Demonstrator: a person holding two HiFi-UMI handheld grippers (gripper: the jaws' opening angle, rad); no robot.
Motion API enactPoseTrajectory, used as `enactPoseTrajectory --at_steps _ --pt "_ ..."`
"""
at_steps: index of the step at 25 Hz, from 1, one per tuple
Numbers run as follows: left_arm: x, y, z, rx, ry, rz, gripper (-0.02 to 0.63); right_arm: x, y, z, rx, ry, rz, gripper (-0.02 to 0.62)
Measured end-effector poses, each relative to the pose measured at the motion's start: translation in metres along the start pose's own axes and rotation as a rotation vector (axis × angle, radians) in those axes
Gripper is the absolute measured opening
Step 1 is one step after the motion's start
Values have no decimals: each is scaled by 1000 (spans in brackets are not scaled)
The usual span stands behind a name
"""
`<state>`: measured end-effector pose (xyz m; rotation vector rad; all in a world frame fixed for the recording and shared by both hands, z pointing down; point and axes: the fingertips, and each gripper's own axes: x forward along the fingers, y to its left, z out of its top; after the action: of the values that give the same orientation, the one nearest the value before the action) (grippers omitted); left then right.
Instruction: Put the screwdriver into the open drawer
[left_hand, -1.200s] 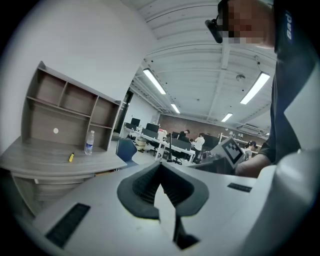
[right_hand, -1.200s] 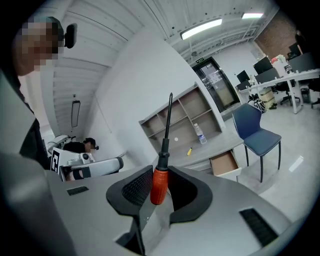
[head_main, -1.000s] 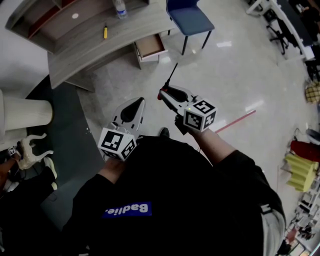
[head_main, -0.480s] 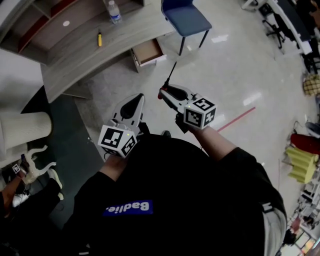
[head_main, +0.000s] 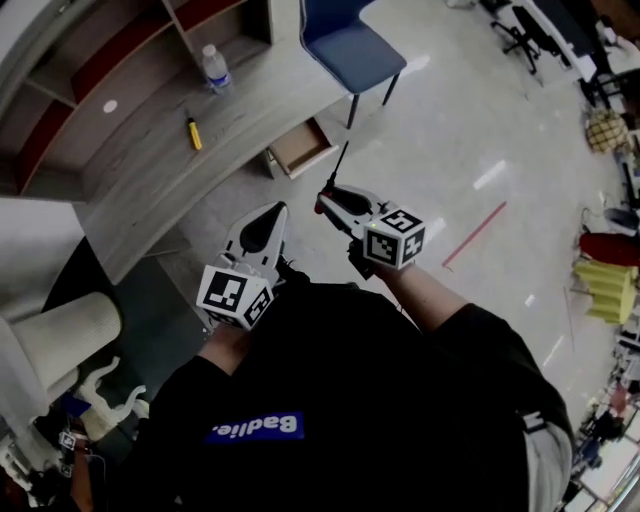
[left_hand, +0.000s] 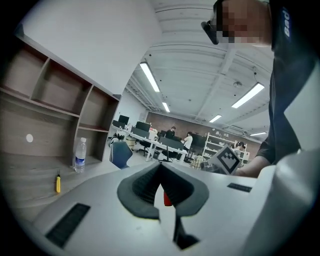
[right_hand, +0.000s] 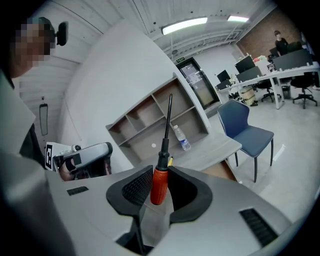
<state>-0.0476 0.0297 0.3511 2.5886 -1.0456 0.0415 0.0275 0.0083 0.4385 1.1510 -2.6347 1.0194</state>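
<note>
A screwdriver (head_main: 335, 172) with a red handle and a long black shaft is clamped by its handle in my right gripper (head_main: 322, 201), shaft pointing up and forward. In the right gripper view the screwdriver (right_hand: 159, 184) sits between the dark pads of the right gripper (right_hand: 159, 189). The open drawer (head_main: 300, 147) juts out under the curved grey desk (head_main: 250, 105), well ahead of both grippers; it shows again as a brown drawer (right_hand: 221, 170) below the desk edge. My left gripper (head_main: 271, 214) hangs beside the right one, shut and empty, as does the left gripper (left_hand: 160, 172) in its own view.
A small yellow tool (head_main: 194, 131) and a water bottle (head_main: 214, 68) lie on the desk. A blue chair (head_main: 345, 45) stands right of the drawer. Open shelving (head_main: 150, 50) rises behind the desk. A red floor line (head_main: 473, 235) runs at right.
The desk, drawer and chair have slid down and nearer in the head view as the person steps toward them. Both grippers keep their pose, the screwdriver still clamped.
</note>
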Motion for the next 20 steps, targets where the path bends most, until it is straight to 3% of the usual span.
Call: enactPoseTrajectory --at_steps 10,20 --pt "21 57 11 0 45 -69 2 49 -27 0 87 5 -96 115" --pt "61 62 10 -27 64 -6 2 65 -77 -12 183 85 -79 115"
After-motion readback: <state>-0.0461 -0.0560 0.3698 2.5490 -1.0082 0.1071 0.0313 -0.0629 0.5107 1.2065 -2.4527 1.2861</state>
